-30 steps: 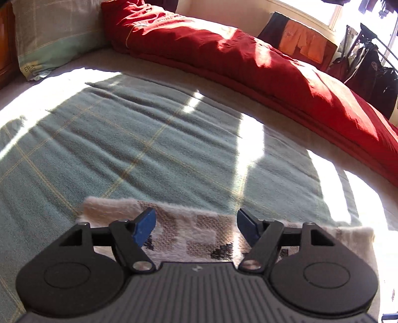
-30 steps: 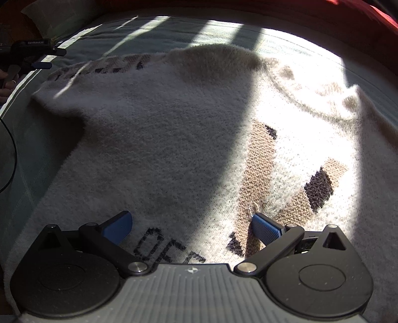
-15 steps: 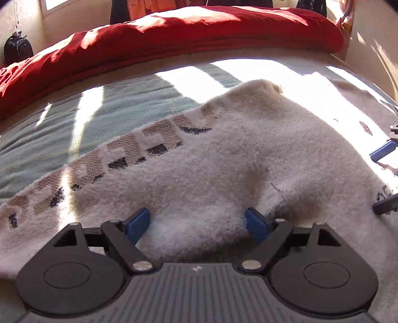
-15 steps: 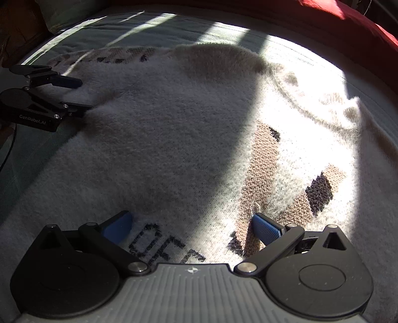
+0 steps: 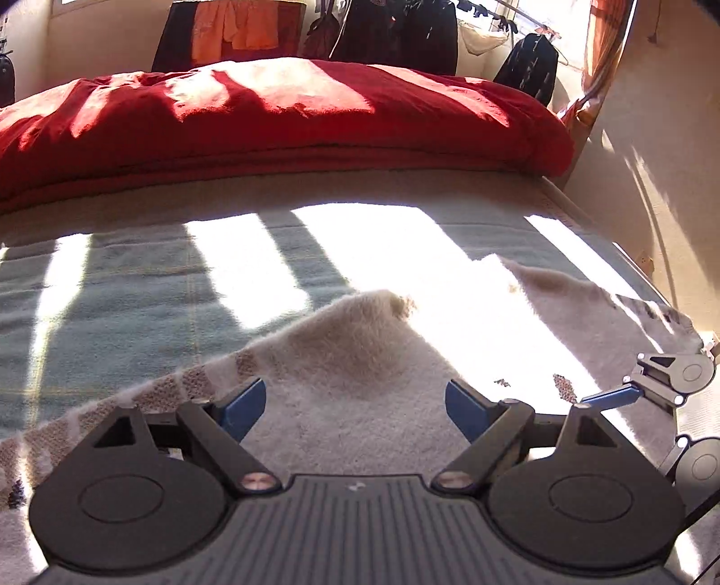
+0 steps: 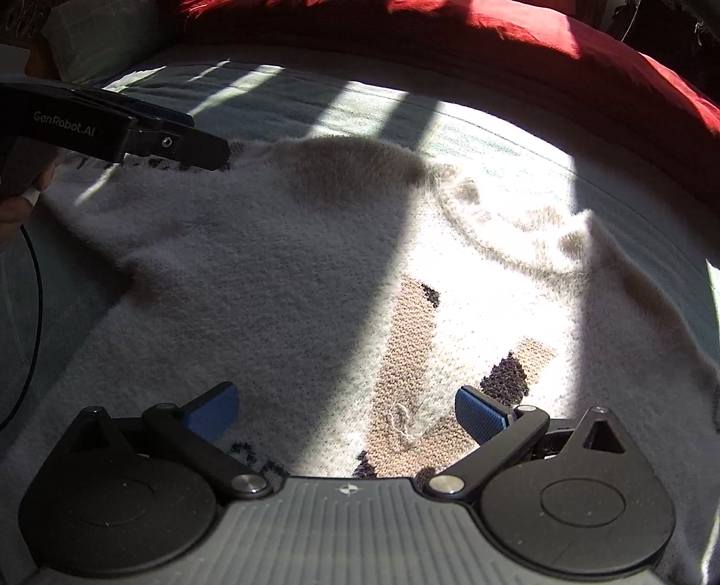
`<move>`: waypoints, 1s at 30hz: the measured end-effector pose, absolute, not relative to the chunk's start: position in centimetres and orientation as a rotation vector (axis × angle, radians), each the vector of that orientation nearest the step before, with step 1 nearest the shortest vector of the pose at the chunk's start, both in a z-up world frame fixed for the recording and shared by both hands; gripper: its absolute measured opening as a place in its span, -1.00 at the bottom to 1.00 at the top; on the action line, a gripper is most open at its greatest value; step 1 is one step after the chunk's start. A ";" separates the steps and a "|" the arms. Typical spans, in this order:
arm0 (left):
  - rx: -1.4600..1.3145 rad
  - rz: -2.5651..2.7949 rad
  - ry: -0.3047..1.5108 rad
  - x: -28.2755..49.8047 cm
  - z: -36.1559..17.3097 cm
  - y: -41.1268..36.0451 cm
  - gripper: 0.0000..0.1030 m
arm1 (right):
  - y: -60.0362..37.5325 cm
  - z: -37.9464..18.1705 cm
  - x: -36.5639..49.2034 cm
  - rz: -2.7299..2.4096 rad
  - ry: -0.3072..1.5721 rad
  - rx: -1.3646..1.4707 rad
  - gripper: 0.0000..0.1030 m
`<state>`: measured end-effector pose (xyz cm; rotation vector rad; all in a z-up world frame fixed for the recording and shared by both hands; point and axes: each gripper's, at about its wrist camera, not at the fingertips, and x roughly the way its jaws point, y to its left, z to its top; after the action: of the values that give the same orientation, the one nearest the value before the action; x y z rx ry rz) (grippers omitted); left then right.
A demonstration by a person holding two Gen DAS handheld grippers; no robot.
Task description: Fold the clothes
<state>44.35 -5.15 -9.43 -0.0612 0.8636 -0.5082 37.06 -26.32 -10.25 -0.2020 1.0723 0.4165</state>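
Nearest the right wrist camera, the right gripper [image 6: 346, 411] hangs just above the cream sweater [image 6: 279, 279], its blue pads spread wide with only knit below them and nothing pinched. Under those pads runs a tan and dark brown knitted pattern [image 6: 405, 360], with a loose loop of yarn lying on it. The sweater is spread flat across the greenish blanket [image 6: 279, 90] that covers the bed, part in hard sunlight and part under a broad band of shadow. Further up, its rounded neckline [image 6: 486, 225] lies in the bright patch. At the upper left of that view, the left gripper [image 6: 216, 155] reaches in over the sweater's far edge, and part of the person's hand [image 6: 18, 202] shows behind it at the frame's edge. From the left wrist camera, the left gripper's jaws are narrowing a little, yet the pads stand well apart, with sweater fabric beneath and nothing clamped. A patterned sleeve [image 5: 135, 400] stretches away to the left beside its left pad. Beyond the sweater the blanket lies striped with sun, then a red duvet [image 5: 279, 117] is heaped along the far side of the bed. Behind that, dark clothes [image 5: 396, 31] hang on a rack by the window.
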 end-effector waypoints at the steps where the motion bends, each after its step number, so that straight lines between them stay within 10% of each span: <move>1: -0.090 -0.522 0.872 45.5 -10.2 -6.1 0.68 | -26.9 -10.4 37.4 0.394 1.077 -0.184 1.00; 10: -0.060 -0.473 0.916 51.2 -16.8 -10.7 0.68 | -29.5 -13.2 37.6 0.291 1.100 -0.069 1.00; 30: -0.004 -0.238 0.992 48.4 -14.0 -5.9 0.67 | -32.2 -9.4 41.5 0.224 0.957 -0.112 1.00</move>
<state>48.36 -5.89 -14.01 -0.0044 0.9921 -0.2385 41.55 -32.17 -9.41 -0.1118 0.9567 0.2236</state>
